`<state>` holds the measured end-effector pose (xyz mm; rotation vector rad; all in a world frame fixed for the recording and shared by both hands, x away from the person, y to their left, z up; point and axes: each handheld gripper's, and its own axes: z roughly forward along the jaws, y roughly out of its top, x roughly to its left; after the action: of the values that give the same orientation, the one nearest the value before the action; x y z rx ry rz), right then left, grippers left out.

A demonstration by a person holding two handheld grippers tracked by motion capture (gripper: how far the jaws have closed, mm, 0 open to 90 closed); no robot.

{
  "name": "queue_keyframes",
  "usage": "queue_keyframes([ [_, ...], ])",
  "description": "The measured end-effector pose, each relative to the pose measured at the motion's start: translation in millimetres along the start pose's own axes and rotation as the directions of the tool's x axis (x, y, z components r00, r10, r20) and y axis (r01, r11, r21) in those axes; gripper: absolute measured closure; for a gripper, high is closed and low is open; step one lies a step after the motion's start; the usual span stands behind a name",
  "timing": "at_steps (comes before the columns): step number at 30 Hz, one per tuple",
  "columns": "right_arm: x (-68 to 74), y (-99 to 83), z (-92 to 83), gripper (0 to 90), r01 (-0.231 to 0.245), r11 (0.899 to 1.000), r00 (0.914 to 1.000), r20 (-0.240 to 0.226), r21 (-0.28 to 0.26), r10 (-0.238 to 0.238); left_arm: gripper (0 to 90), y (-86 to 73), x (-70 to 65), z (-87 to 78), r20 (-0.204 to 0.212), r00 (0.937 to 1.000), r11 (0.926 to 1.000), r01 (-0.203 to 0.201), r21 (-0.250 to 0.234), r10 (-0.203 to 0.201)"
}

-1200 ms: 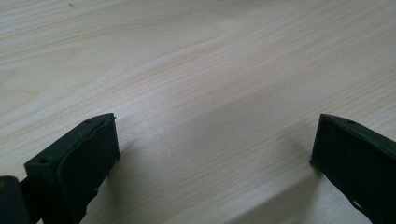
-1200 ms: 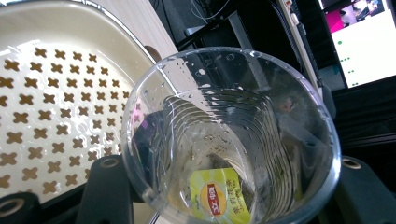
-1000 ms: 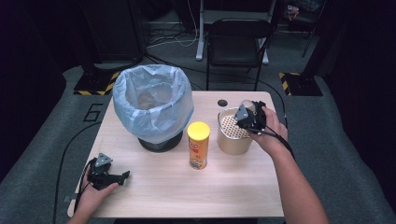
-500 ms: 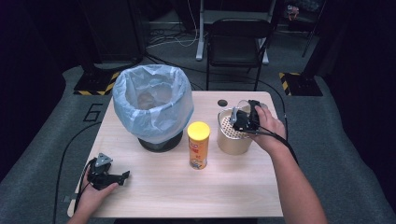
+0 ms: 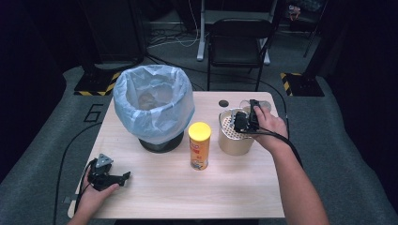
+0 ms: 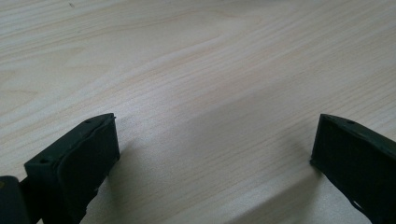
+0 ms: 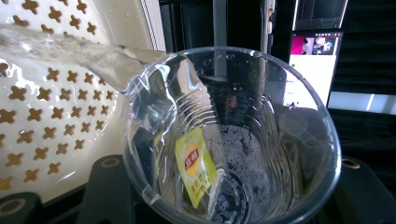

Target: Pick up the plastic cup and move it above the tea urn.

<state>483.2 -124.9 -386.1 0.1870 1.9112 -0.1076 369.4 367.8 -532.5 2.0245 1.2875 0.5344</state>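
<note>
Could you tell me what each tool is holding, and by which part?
The right tool grips a clear plastic cup by its side wall, tipping water out. The left tool holds nothing.

- We have swung our right gripper [image 5: 246,121] in over the perforated top of the cream canister [image 5: 234,140]; a second ago it was just off the canister's far right rim.
- We have tipped the clear plastic cup [image 7: 233,140] it clamps further toward the canister, so its mouth now faces the holes.
- Water [image 7: 70,51] now runs from the cup's lip onto the perforated lid, seen in the right gripper view.
- A yellow tea-bag tag [image 7: 196,163] clings to the cup's inner wall.
</note>
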Motion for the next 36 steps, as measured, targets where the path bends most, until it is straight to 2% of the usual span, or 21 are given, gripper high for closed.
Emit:
queue_keyframes([
  [4, 3.9, 1.7, 0.0, 42.2, 0.112, 0.994, 0.9930, 0.036, 0.014, -0.113, 0.7, 0.2, 0.8, -0.8, 0.001, 0.9999, 0.9999, -0.011, 0.011, 0.011],
  [8, 4.6, 2.4, -1.2, 42.2, 0.122, 0.992, 0.9910, 0.053, 0.019, -0.123, 0.7, 0.0, 0.2, -0.2, 0.000, 1.0000, 1.0000, -0.003, 0.002, 0.003],
  [10, 4.1, 2.7, -2.2, 42.3, 0.147, 0.989, 0.9867, 0.066, 0.027, -0.149, 0.7, 0.3, 1.2, -0.7, 0.000, 0.9998, 0.9998, -0.017, 0.010, 0.017],
  [12, 5.1, 2.9, -2.5, 42.4, 0.185, 0.982, 0.9791, 0.080, 0.036, -0.187, 0.7, 0.0, 0.0, -0.1, 0.000, 1.0000, 1.0000, -0.001, 0.000, 0.001],
  [13, 5.1, 3.6, -2.4, 42.4, 0.246, 0.969, 0.9634, 0.100, 0.037, -0.249, 0.7, 0.0, 0.0, -0.1, 0.000, 1.0000, 1.0000, -0.001, 0.000, 0.001],
  [15, 7.6, 3.6, -3.1, 42.4, 0.276, 0.960, 0.9536, 0.112, 0.048, -0.279, 0.7, 0.3, 1.0, -1.0, 0.002, 0.9999, 0.9998, -0.015, 0.014, 0.015],
  [16, 7.4, 4.2, -3.3, 42.4, 0.315, 0.948, 0.9400, 0.122, 0.046, -0.319, 0.7, 0.3, 1.0, -1.0, 0.002, 0.9999, 0.9998, -0.015, 0.014, 0.015],
  [18, 11.2, 3.2, -3.6, 42.5, 0.328, 0.943, 0.9339, 0.130, 0.061, -0.333, 0.7, 0.2, 1.0, -0.9, 0.001, 0.9999, 0.9998, -0.016, 0.012, 0.016],
  [19, 11.1, 3.7, -3.6, 42.5, 0.362, 0.930, 0.9209, 0.131, 0.061, -0.367, 0.7, 0.2, 1.0, -0.9, 0.001, 0.9999, 0.9998, -0.016, 0.012, 0.016],
  [20, 12.3, 2.9, -3.7, 42.5, 0.370, 0.927, 0.9162, 0.140, 0.063, -0.376, 0.7, 0.2, 1.0, -0.9, 0.001, 0.9999, 0.9998, -0.016, 0.012, 0.016],
  [21, 11.4, 3.2, -4.0, 42.6, 0.405, 0.912, 0.9005, 0.147, 0.060, -0.409, 0.7, 0.2, 1.0, -0.9, 0.001, 0.9999, 0.9998, -0.016, 0.012, 0.016],
  [24, 10.1, 1.9, -4.9, 42.7, 0.458, 0.886, 0.8695, 0.173, 0.069, -0.463, 0.7, 0.3, 1.1, -1.0, 0.002, 0.9999, 0.9998, -0.016, 0.014, 0.016],
  [26, 11.1, 0.2, -5.6, 42.8, 0.498, 0.864, 0.8422, 0.194, 0.079, -0.503, 0.7, -0.1, -0.1, 0.0, 0.000, 1.0000, 1.0000, 0.001, -0.001, -0.001],
  [28, 11.0, -0.4, -7.7, 42.8, 0.545, 0.834, 0.8068, 0.213, 0.093, -0.551, 0.7, 0.0, 0.1, -0.2, 0.001, 1.0000, 1.0000, -0.001, 0.001, 0.001],
  [29, 11.7, -0.7, -8.7, 42.8, 0.570, 0.816, 0.7939, 0.192, 0.098, -0.577, 0.7, 0.0, 0.0, -0.1, 0.000, 1.0000, 1.0000, -0.001, 0.000, 0.001],
  [30, 10.7, 0.9, -9.0, 42.8, 0.591, 0.801, 0.7711, 0.226, 0.092, -0.595, 0.7, 0.1, 0.1, -0.2, 0.002, 1.0000, 1.0000, -0.001, 0.002, 0.001],
  [31, 8.4, 3.7, -8.8, 42.8, 0.637, 0.767, 0.7399, 0.220, 0.076, -0.636, 0.7, 0.0, 0.1, -0.1, 0.000, 1.0000, 1.0000, -0.002, 0.001, 0.002],
  [32, 10.5, 2.4, -9.5, 42.8, 0.612, 0.787, 0.7610, 0.212, 0.079, -0.613, 0.7, 0.0, 0.1, -0.1, 0.000, 1.0000, 1.0000, -0.002, 0.001, 0.002],
  [34, 13.9, 1.0, -9.9, 42.7, 0.589, 0.803, 0.7770, 0.212, 0.085, -0.593, 0.7, 0.1, 0.5, 0.5, -0.005, 1.0000, 0.9999, -0.007, -0.009, 0.007],
  [35, 14.1, 2.4, -9.5, 42.7, 0.621, 0.779, 0.7533, 0.211, 0.085, -0.623, 0.7, 0.0, 0.2, 0.2, -0.002, 1.0000, 1.0000, -0.004, -0.004, 0.004],
  [36, 17.5, 1.5, -9.9, 42.7, 0.632, 0.769, 0.7480, 0.186, 0.093, -0.637, 0.7, -0.1, -0.1, -0.1, 0.001, 1.0000, 1.0000, 0.000, 0.000, 0.000],
])
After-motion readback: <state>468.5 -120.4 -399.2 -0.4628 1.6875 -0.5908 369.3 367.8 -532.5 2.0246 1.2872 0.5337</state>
